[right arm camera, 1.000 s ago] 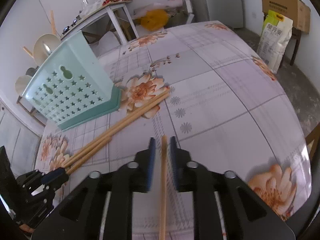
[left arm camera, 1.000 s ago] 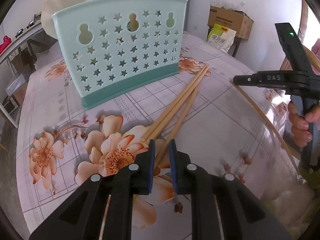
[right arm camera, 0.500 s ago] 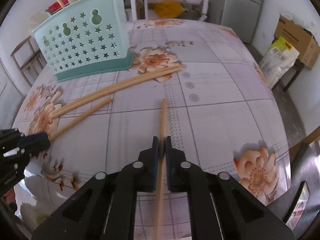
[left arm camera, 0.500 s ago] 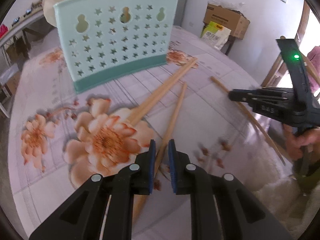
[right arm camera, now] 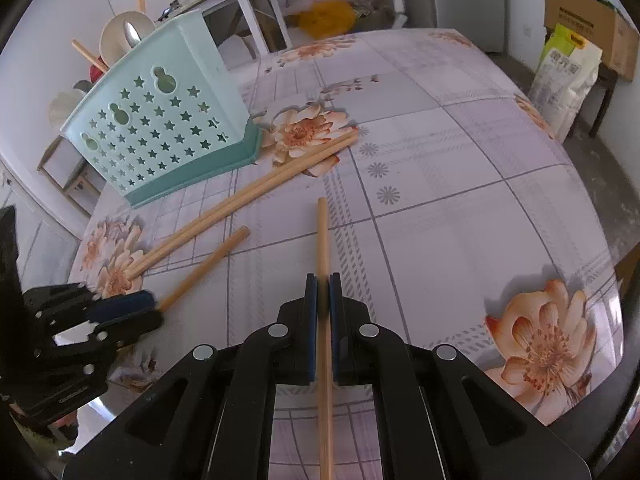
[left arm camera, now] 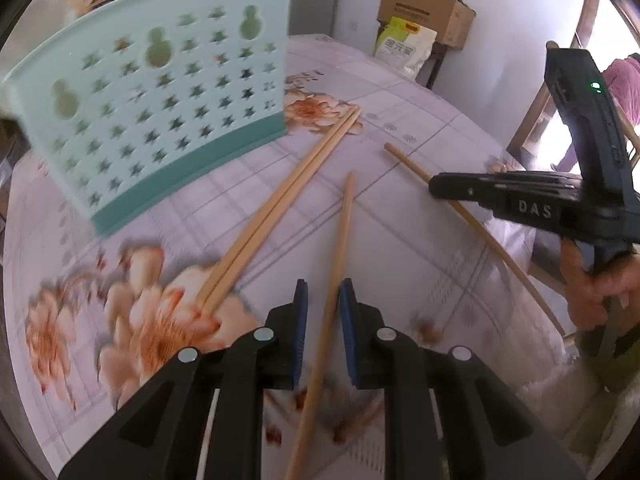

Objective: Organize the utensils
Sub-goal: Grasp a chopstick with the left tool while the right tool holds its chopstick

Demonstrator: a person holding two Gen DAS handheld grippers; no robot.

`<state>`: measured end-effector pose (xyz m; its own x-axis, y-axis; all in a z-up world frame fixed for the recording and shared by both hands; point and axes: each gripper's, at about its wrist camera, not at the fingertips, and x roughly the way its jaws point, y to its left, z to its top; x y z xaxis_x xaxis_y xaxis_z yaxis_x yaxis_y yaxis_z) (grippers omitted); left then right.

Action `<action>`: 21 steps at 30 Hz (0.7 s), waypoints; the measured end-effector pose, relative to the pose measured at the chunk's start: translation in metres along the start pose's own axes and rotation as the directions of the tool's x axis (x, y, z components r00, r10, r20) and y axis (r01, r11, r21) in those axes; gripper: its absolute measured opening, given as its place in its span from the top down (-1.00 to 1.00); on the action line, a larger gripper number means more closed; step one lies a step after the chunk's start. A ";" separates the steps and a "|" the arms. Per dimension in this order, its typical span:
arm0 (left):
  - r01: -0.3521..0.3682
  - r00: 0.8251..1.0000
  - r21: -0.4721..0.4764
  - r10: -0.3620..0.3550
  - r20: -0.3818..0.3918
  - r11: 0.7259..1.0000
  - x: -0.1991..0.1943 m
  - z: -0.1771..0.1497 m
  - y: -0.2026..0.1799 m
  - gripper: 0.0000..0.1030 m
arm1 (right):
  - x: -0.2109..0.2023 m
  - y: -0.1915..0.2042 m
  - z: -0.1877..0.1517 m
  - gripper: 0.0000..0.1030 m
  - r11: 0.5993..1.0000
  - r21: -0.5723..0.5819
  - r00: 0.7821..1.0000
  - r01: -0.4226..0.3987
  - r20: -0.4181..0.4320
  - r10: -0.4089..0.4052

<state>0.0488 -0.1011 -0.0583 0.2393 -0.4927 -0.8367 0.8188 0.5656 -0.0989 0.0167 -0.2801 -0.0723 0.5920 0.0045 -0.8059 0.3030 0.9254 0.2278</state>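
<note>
A mint plastic utensil holder (left arm camera: 160,92) with star holes stands on the floral table (right arm camera: 460,208). A pair of wooden chopsticks (left arm camera: 280,204) lies in front of it. My left gripper (left arm camera: 323,292) straddles a single chopstick (left arm camera: 345,220) that lies on the table. Its jaws are opening, and a gap shows on both sides of the stick. My right gripper (right arm camera: 323,280) is shut on another chopstick (right arm camera: 322,232), which points away over the table. In the right wrist view the left gripper (right arm camera: 148,308) sits at the lower left, on the single chopstick (right arm camera: 208,266).
A hand (left arm camera: 600,284) holds the right gripper (left arm camera: 440,186) at the table's right edge, near a wooden chair (left arm camera: 536,120). Beyond the table stand a cardboard box (left arm camera: 424,12), a yellow-white bag (left arm camera: 404,52) and a cluttered white side table (right arm camera: 248,4).
The right gripper's jaws closed onto the chopstick that lay between them. The left gripper slid right from the pair's ends to straddle the single chopstick, and its jaws widened slightly.
</note>
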 end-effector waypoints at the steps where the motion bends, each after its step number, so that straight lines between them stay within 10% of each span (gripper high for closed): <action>1: -0.002 1.000 0.009 0.002 -0.010 1.000 0.003 0.005 -0.002 0.69 | 0.000 -0.001 0.001 0.92 1.000 0.003 1.000 -0.005 -0.001 0.005; 17: 0.002 0.997 0.169 0.010 -0.070 0.986 0.042 0.061 -0.025 0.63 | 0.003 -0.006 0.002 0.92 0.998 0.017 0.998 -0.056 0.001 0.056; 21: -0.005 0.998 0.172 0.014 -0.055 0.985 0.047 0.067 -0.025 0.89 | 0.001 -0.007 0.001 0.92 0.998 0.016 0.998 -0.055 0.004 0.055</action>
<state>0.0746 -0.1825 -0.0590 0.2217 -0.4470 -0.8666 0.8951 0.4458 -0.0009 0.0160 -0.2864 -0.0747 0.6111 0.0542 -0.7897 0.2818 0.9174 0.2810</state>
